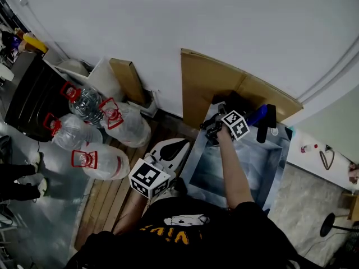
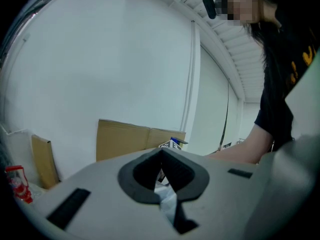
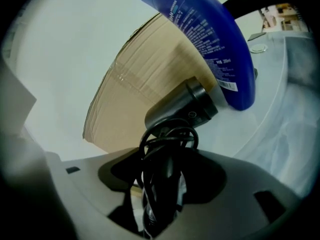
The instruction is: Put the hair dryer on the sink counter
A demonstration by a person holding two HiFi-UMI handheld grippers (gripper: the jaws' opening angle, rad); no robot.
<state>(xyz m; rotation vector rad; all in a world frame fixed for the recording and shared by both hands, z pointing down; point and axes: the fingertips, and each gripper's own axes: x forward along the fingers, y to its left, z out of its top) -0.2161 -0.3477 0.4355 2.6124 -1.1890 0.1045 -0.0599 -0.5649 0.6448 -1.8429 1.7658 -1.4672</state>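
Observation:
The black hair dryer (image 3: 186, 105) lies with its barrel low over the pale sink counter (image 3: 260, 134), pointing at a blue bottle (image 3: 205, 29). Its cord is wound round the handle. My right gripper (image 3: 162, 186) is shut on that handle, cord and all. In the head view the right gripper (image 1: 217, 129) is at the sink's back left corner, by the blue bottle (image 1: 258, 115). My left gripper (image 1: 178, 147) hangs low to the left of the sink (image 1: 269, 184), shut and holding nothing. Its closed jaws (image 2: 161, 156) face the wall.
Brown cardboard (image 1: 213, 88) leans on the wall behind the sink. A black upright thing (image 1: 271, 122) stands beside the blue bottle. Large clear water bottles (image 1: 84, 102) with red handles lie on the floor at the left. More cardboard (image 1: 128, 78) stands near them.

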